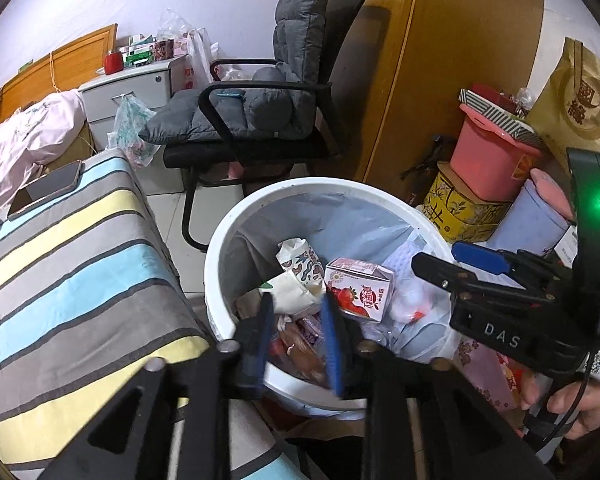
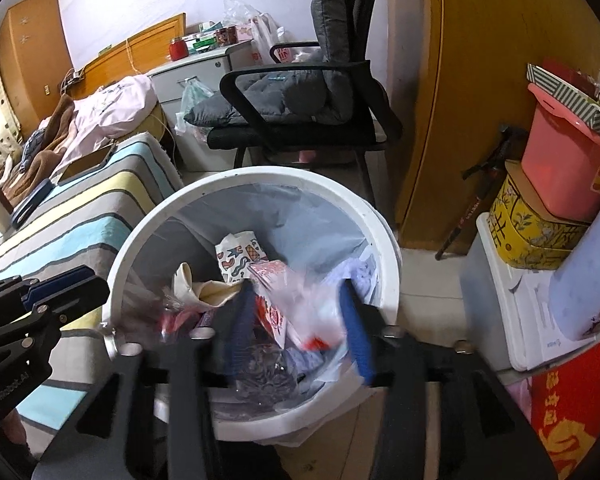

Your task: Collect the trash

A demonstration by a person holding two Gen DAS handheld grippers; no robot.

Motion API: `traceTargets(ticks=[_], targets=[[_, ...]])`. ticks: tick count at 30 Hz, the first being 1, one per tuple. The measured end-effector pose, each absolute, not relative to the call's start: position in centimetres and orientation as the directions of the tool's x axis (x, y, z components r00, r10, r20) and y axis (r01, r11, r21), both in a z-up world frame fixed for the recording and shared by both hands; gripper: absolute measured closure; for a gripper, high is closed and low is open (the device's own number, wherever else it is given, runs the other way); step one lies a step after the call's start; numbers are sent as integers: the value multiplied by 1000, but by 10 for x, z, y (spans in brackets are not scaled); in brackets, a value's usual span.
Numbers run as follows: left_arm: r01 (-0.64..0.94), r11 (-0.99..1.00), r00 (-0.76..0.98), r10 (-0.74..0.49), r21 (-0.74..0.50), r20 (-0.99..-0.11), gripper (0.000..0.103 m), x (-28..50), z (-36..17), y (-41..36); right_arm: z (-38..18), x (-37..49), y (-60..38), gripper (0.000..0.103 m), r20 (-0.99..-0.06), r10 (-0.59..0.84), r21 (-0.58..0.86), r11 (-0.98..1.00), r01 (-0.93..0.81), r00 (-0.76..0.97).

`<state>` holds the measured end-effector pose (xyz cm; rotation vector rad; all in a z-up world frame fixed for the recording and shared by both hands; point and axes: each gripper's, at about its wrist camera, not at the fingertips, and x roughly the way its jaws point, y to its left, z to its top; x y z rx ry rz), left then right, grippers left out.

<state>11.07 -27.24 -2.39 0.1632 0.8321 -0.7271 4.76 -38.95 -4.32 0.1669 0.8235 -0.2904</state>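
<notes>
A white bin with a grey liner stands on the floor, also in the right wrist view. It holds a strawberry milk carton, a patterned paper cup, wrappers and a clear plastic bag. My left gripper hovers open and empty over the bin's near rim. My right gripper is open over the bin, above the blurred plastic bag. It shows from the side in the left wrist view.
A striped table cover lies left of the bin, with a phone on it. A black chair with a grey cushion stands behind. Stacked boxes and a pink tub crowd the right. A wooden wardrobe rises behind.
</notes>
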Motion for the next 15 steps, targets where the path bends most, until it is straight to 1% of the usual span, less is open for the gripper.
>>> traceTargets(ticks=[1, 2, 11, 15], targets=[[640, 755, 455, -521, -141, -723, 49, 111, -24, -272, -43, 48, -390, 46, -742, -183, 41, 948, 316, 645], [637, 758, 463, -521, -140, -718, 47, 110, -23, -270, -43, 47, -390, 46, -742, -179, 48, 947, 317, 646], [614, 780, 502, -504, -121, -703, 47, 106, -18, -261, -36, 41, -384, 46, -719, -207, 30, 944, 328, 664], [595, 798, 541, -483, -93, -689, 45, 98, -14, -254, -29, 30, -378, 46, -686, -218, 37, 943, 332, 694]])
